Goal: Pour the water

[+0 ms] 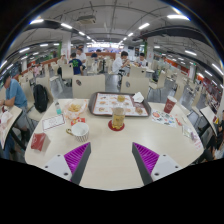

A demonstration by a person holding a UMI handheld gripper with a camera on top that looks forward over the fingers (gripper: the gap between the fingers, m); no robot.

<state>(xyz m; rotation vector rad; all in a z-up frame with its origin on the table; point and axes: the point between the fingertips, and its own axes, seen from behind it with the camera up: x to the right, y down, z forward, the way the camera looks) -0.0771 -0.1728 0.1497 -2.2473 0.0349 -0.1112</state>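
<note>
My gripper (111, 158) is open, its two fingers with magenta pads (76, 155) spread wide over the bare pale round table (110, 165). Nothing is between them. Beyond the fingers, mid-table, a clear glass with amber liquid (117, 119) stands on a red coaster. To its left and nearer sits a white cup (78, 130) on a saucer. No bottle or jug is clearly visible.
A red tray (118, 104) with plates lies at the table's far side. A fries box (73, 108) stands left of it, cards and small items (40, 141) at the left rim and more (190, 122) at the right. People sit at tables behind.
</note>
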